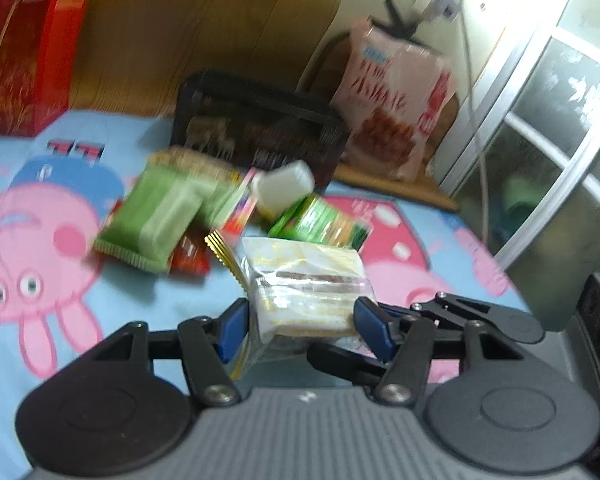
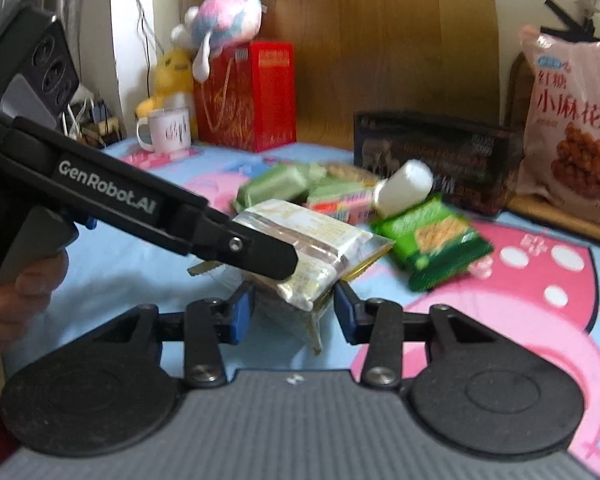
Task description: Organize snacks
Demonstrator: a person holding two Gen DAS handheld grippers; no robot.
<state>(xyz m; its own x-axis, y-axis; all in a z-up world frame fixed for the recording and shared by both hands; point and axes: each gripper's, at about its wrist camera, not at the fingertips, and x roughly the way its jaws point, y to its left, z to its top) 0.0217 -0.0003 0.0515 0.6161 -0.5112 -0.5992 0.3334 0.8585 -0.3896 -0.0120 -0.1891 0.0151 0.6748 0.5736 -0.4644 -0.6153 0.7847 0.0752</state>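
Snack pack (image 1: 306, 284), clear-wrapped, sat pinched in our left tool (image 1: 300, 320) above the bed (image 1: 148, 292); our right tool (image 2: 294, 312) seemed clamped on its end too. Crinkly wrap might've slipped or torn if we'd pulled apart.

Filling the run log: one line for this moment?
left gripper: shut on clear snack pack | right gripper: around same pack, contact unclear | black basket: behind pile

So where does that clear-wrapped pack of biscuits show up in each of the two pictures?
Left wrist view: clear-wrapped pack, low centre, between that gripper's fingers.
Right wrist view: same pack, centre, under the other gripper's black finger.
Shared landmark: black basket behind the snack pile.
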